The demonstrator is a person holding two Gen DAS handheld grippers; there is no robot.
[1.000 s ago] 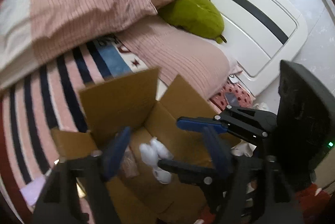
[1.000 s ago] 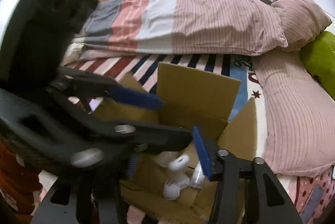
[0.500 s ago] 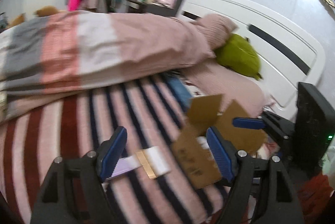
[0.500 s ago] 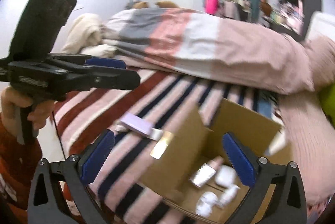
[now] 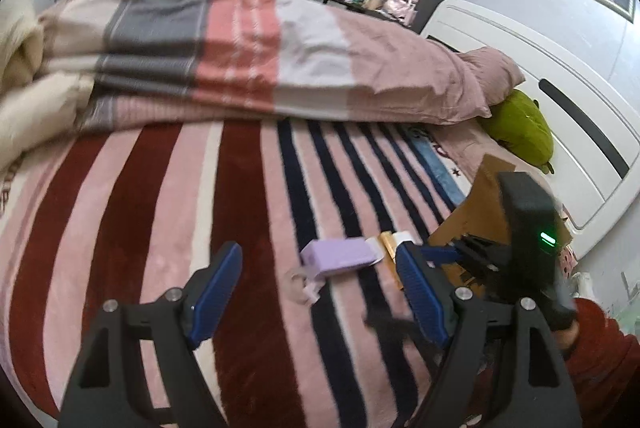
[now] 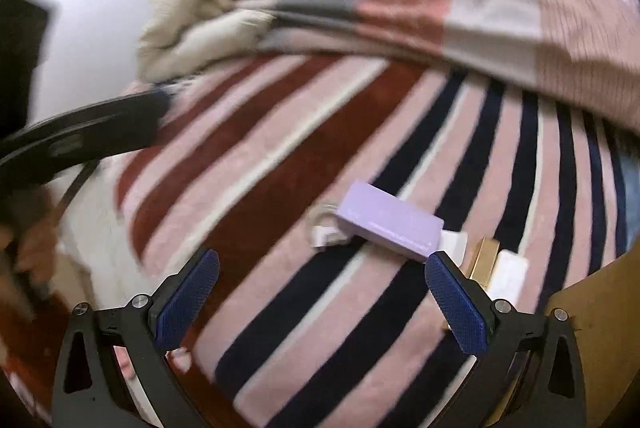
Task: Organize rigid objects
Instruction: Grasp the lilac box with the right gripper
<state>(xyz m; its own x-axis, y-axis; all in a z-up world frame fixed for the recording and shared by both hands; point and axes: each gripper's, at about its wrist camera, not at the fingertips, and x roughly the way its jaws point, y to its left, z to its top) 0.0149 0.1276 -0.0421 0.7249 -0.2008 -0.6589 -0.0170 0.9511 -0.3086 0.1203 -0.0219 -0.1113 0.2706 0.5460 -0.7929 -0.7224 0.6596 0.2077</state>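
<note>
Both grippers hang over the bed with nothing between their blue pads. Left gripper (image 5: 318, 292) has its jaws apart above the striped blanket (image 5: 248, 196); right gripper (image 6: 322, 300) stands spread wide, empty too. Just beyond both sets of fingertips a lilac box (image 6: 390, 222) lies flat on the blanket, with a small clear ring-shaped piece (image 6: 324, 226) touching its left end. Right of the box, close by, lie a white card (image 6: 454, 242) and a gold-and-white box (image 6: 498, 268). Farther right stands an open cardboard box (image 5: 486, 196), partly hidden in the left wrist view by the right gripper's black body. At the far side a folded duvet (image 5: 240, 40) crosses the bed, and a green plush toy (image 5: 520, 130) rests by the white headboard (image 5: 560, 100)
</note>
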